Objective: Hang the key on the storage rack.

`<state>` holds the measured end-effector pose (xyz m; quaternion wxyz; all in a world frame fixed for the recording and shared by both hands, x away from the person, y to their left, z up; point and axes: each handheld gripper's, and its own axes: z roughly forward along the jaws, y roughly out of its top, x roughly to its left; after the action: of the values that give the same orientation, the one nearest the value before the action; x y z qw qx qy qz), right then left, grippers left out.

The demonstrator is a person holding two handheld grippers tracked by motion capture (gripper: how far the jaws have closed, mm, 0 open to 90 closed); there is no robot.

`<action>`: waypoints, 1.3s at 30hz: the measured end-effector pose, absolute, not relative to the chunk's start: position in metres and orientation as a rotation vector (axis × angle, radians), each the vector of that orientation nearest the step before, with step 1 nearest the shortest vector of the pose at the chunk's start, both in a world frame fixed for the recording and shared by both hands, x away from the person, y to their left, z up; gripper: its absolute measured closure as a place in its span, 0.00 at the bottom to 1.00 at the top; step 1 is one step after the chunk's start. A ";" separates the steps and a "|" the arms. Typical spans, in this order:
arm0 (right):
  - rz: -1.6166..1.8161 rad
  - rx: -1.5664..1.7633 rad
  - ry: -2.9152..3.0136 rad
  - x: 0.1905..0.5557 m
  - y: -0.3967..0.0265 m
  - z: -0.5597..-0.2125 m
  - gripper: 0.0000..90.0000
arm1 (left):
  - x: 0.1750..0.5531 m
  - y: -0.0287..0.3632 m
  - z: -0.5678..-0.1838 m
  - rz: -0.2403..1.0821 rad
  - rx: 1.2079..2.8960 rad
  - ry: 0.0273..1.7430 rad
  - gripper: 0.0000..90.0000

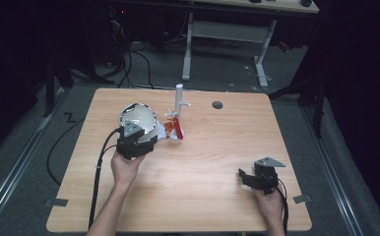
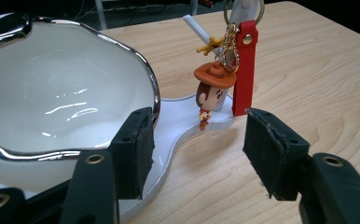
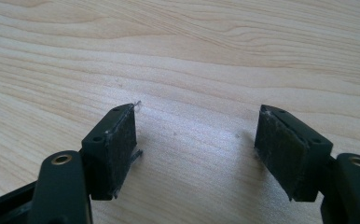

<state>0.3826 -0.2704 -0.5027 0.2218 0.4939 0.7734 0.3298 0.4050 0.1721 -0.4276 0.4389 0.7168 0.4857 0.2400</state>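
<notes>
In the high view, the left gripper [image 1: 138, 129] is held over the near edge of a round white bowl with a shiny chrome rim [image 1: 138, 117], which sits at the left end of a flat white plastic base [image 1: 164, 133] on the light wooden table [image 1: 207, 162]. On the same base, just right of the bowl, a thin white post with short side pegs [image 1: 179, 101] stands upright, and a keychain with a red strap and a small cowboy figure [image 1: 176, 127] hangs from it. A small dark round hole cover [image 1: 217, 104] lies well apart, near the far edge of the table. The right gripper [image 1: 244, 176] rests low over bare wood near the right front corner, far from the bowl. In the left gripper view, the jaws stand about half apart and nothing is between them; the left pad [image 2: 138, 149] is just in front of the bowl [image 2: 61, 98] wall, and I cannot tell if it touches it. The cowboy figure [image 2: 211, 91] and red strap [image 2: 244, 65] hang beyond the gap, over the base [image 2: 178, 119]. In the right gripper view, the jaws of the right gripper [image 3: 197, 140] are wide apart and empty above the table [image 3: 192, 60].
</notes>
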 end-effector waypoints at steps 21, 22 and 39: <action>0.911 1.366 2.136 0.383 -0.270 -0.503 0.33 | 0.383 0.193 -0.429 0.594 1.714 1.231 0.47; 0.911 1.366 2.136 0.383 -0.270 -0.503 0.33 | 0.382 0.194 -0.428 0.593 1.711 1.230 0.47; 0.911 1.367 2.136 0.383 -0.270 -0.503 0.33 | 0.363 0.204 -0.428 0.594 1.676 1.232 0.47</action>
<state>0.3826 -0.2703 -0.5027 0.2217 0.4947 0.7729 0.3298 0.3634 0.2042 -0.4276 0.4700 0.6838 0.5029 0.2423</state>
